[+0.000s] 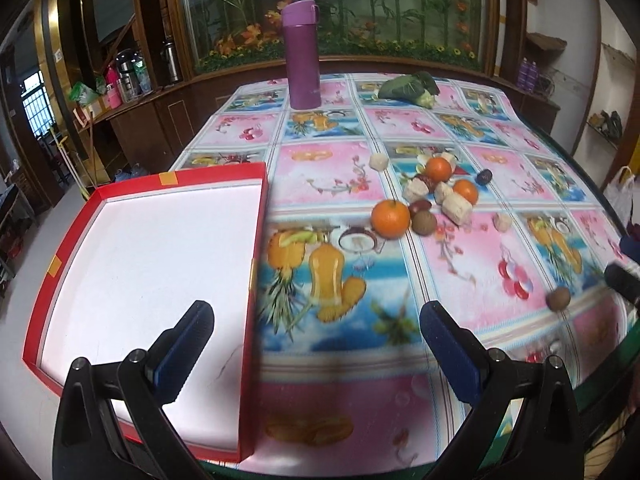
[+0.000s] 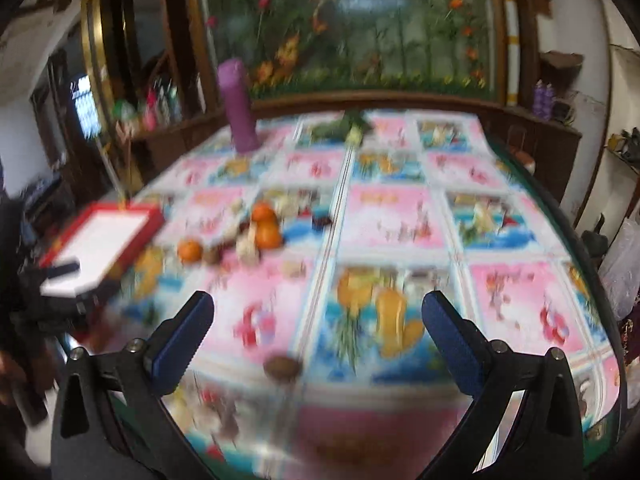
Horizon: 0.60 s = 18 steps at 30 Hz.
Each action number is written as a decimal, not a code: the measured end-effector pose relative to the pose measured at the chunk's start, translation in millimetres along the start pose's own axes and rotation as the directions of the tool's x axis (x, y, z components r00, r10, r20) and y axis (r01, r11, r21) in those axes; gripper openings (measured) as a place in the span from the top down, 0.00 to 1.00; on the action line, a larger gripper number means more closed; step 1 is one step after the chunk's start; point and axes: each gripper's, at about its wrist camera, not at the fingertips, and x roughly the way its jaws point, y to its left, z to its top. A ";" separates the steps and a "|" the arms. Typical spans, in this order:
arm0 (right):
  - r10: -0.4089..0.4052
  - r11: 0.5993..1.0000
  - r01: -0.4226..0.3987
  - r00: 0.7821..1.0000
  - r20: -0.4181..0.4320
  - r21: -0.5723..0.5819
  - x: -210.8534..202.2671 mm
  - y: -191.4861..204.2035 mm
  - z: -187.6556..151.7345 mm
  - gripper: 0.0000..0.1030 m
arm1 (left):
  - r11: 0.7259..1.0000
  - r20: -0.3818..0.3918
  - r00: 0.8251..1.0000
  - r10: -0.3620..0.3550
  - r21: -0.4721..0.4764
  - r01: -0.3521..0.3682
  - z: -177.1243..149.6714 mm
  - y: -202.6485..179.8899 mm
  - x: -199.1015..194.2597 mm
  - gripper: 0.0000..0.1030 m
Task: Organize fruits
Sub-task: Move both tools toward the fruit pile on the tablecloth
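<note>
Both grippers wide open, jaws holding nothing: left gripper (image 1: 316, 324) low over the near edge of the red box (image 1: 256, 216), right gripper (image 2: 318, 320) above a small brown fruit (image 2: 282, 366). Fruit pile (image 1: 432, 196) with oranges (image 1: 391, 218) mid table (image 1: 340, 168), right of the box. Purple bottle (image 1: 303, 54) at the far side, greens (image 1: 410, 86) to its right.

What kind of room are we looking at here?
Probably a home dining or living room: a table under a fruit-print tablecloth, a purple flask, and wooden cabinets with bottles.
</note>
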 end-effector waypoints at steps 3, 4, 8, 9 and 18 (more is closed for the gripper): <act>0.017 0.999 -0.019 0.999 -0.044 -0.044 2.5 4.5 -15.2 0.00 | 1.000 -0.013 1.000 -0.002 -0.010 0.002 -2.1 5.0 -2.1 0.01; 0.017 0.998 -0.020 0.999 -0.050 -0.053 2.6 6.4 -17.6 0.00 | 1.000 -0.011 1.000 -0.003 -0.009 0.003 -1.6 5.6 -2.6 0.02; 0.041 0.997 -0.046 0.996 -0.075 -0.062 5.9 8.9 -24.2 0.08 | 1.000 0.007 1.000 -0.001 0.019 0.000 3.4 0.7 -4.4 0.06; 0.047 0.997 -0.053 0.995 -0.083 -0.060 8.6 9.3 -24.6 0.10 | 1.000 0.010 1.000 -0.012 0.024 0.012 4.3 -1.3 -5.2 0.06; 0.080 0.993 -0.095 0.979 -0.185 -0.069 33.3 21.9 -30.0 0.44 | 0.996 -0.027 0.998 -0.065 0.058 0.066 17.3 -15.6 10.8 0.29</act>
